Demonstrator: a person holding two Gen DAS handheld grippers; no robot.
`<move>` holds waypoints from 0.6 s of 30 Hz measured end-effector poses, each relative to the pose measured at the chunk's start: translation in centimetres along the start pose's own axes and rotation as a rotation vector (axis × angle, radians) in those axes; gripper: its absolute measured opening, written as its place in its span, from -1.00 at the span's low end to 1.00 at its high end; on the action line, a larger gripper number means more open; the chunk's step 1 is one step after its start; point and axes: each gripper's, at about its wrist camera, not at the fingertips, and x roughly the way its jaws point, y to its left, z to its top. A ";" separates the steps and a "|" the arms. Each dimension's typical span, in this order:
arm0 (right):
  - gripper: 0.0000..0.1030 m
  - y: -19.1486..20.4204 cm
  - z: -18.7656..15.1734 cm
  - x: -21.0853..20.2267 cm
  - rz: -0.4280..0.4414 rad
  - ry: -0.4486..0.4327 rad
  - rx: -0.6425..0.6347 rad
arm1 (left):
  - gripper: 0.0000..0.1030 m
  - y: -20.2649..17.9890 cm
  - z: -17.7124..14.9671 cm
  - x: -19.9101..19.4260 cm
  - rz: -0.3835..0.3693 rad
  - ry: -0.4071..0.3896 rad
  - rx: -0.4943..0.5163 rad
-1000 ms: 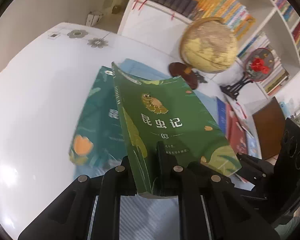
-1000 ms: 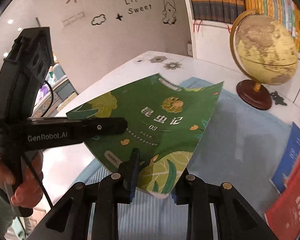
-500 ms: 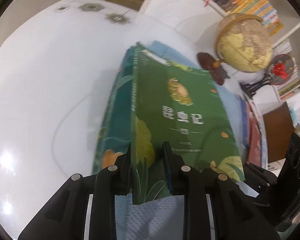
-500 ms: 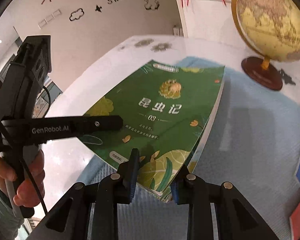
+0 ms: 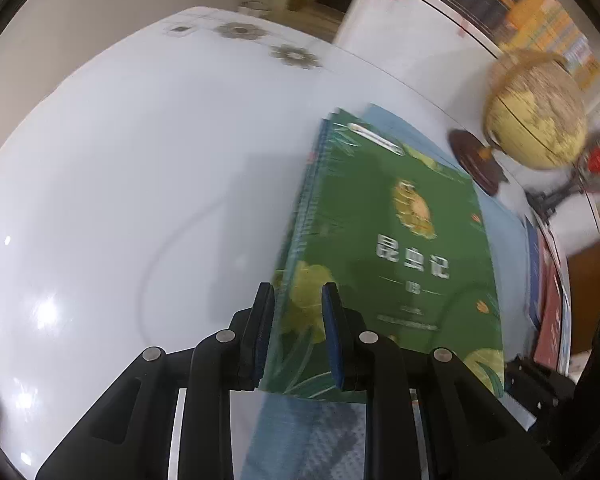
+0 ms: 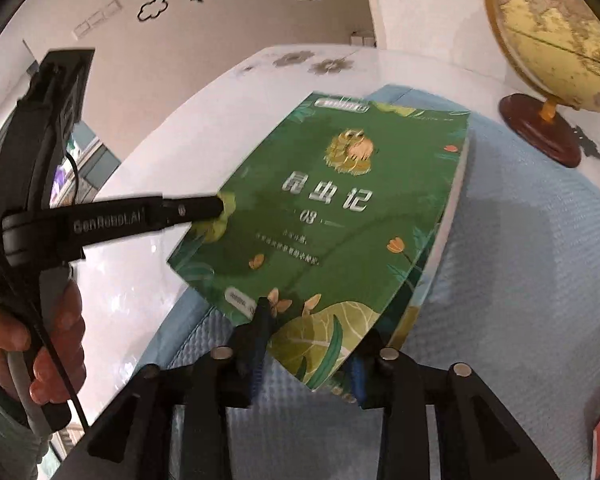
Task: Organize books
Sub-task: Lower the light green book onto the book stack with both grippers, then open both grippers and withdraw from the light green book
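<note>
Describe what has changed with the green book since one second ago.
The green book came down onto the book stack. Both tongs, left and right, have just been opening; the book's edges lie between loosened jaws. The globe stayed put.

Green leaf-patterned book; pale blue mat; yellowish, seemingly antique-toned globe.
</note>
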 end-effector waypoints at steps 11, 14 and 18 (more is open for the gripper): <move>-0.04 -3.6 -6.8 -5.4 -0.047 0.053 0.034 | -0.57 -3.4 -3.1 -3.1 -0.009 -0.021 0.059; 0.00 -6.4 -10.5 -8.0 -0.057 0.040 0.143 | -0.57 -6.8 -4.4 -3.2 -0.048 -0.002 0.103; 0.01 -11.0 -15.2 -11.0 -0.034 0.032 0.304 | -0.55 -13.2 -6.8 -3.5 -0.094 0.021 0.191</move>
